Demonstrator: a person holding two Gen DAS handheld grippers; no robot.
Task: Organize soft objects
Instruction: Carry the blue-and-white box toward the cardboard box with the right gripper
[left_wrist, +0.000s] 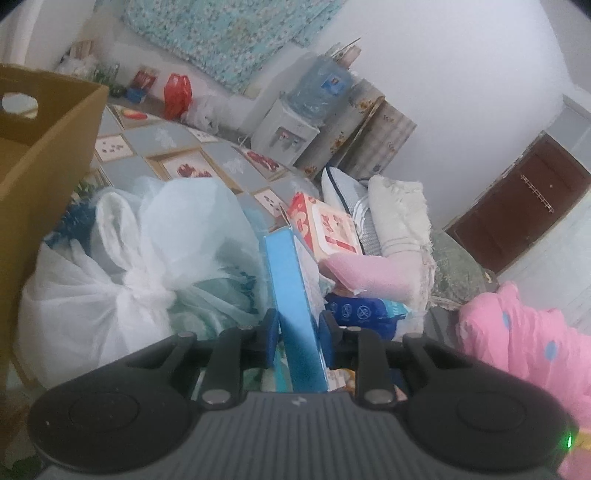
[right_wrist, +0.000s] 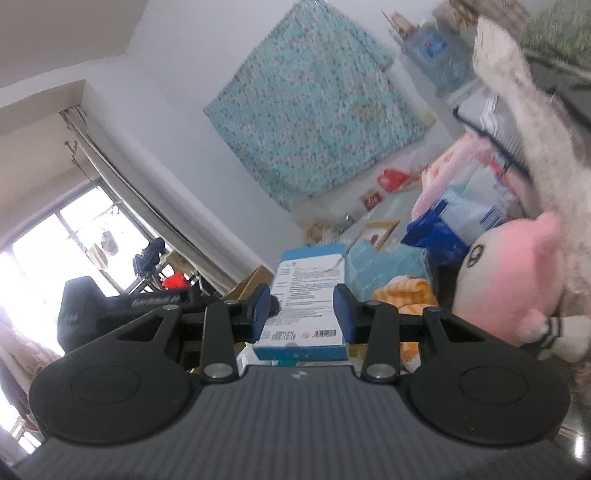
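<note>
My left gripper (left_wrist: 298, 334) is shut on the thin edge of a flat blue box (left_wrist: 293, 295) and holds it upright above a heap of soft things. The same blue box (right_wrist: 306, 295) shows flat in the right wrist view, lying between the fingers of my right gripper (right_wrist: 303, 314), whose jaws stand as wide as the box; contact is unclear. A tied white plastic bag (left_wrist: 103, 295) lies to the left. A pink plush toy (right_wrist: 509, 280) sits at right, with a pink spotted cloth (left_wrist: 524, 343) and a cream pillow (left_wrist: 402, 218) nearby.
A cardboard box (left_wrist: 40, 147) stands at the far left. A red-and-white carton (left_wrist: 325, 225) and a blue wipes pack (left_wrist: 365, 312) lie in the heap. A water dispenser (left_wrist: 291, 125) stands by the wall. A patterned tablecloth (left_wrist: 177, 147) covers the table behind.
</note>
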